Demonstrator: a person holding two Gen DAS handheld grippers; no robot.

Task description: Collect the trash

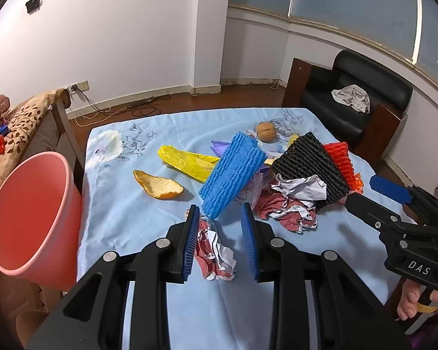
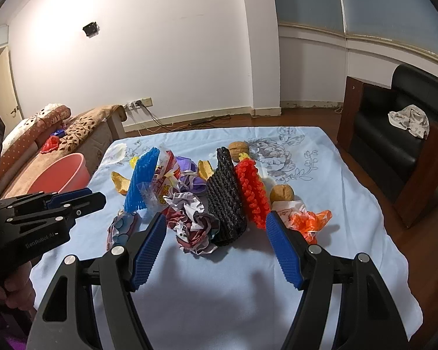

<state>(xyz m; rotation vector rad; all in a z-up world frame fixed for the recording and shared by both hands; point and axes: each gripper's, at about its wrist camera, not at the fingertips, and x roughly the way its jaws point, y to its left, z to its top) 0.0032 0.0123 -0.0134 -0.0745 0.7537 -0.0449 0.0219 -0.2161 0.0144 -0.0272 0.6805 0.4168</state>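
Floral blue cloth [image 1: 149, 227] bears ribbed foam nets [image 1: 230, 175]; left tool [image 1: 220, 242] and right tool [image 2: 216, 250] gape empty.

L gripper [image 1: 220, 218] part open; R gripper [image 2: 216, 227] wide open, both angled down.

surface: table under pale blue floral cloth [image 2: 321, 180]
on cloth: blue foam net [image 1: 230, 172], black foam net [image 2: 226, 201], red foam net [image 2: 252, 192], crumpled paper [image 2: 192, 221], orange peel [image 1: 157, 185], yellow wrapper [image 1: 187, 160], two walnuts [image 2: 281, 193]
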